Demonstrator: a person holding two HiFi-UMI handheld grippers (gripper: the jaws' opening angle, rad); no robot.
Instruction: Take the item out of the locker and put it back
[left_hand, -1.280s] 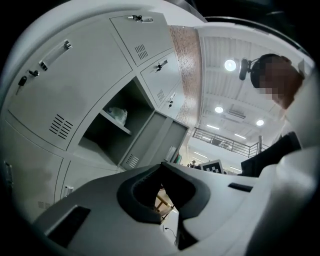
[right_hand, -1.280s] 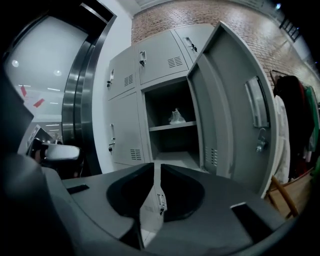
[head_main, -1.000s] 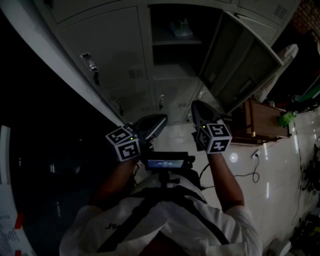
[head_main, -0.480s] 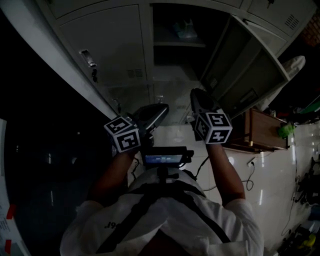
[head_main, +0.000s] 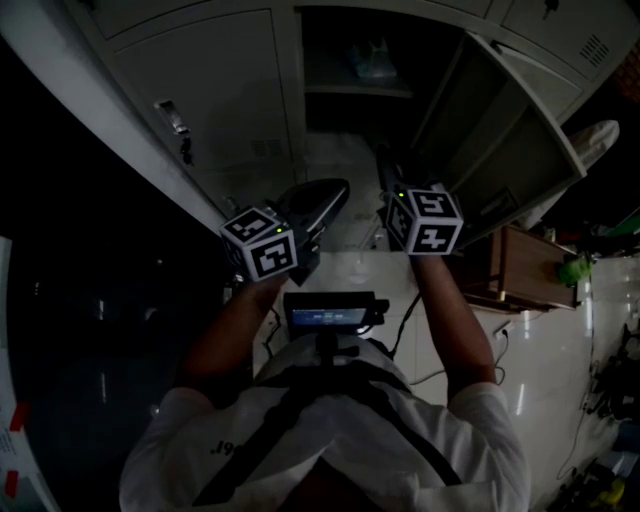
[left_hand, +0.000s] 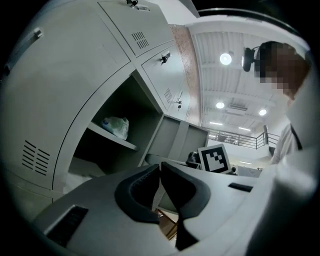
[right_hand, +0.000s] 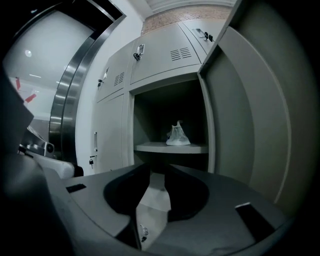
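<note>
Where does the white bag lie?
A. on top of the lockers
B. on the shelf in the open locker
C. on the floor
B: the bag rests on the shelf inside the locker, whose door stands open.

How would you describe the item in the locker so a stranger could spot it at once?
Find the wall of grey metal lockers; one compartment has its door swung open. On its shelf sits a small, crumpled, pale plastic bag, the only thing on it.
</note>
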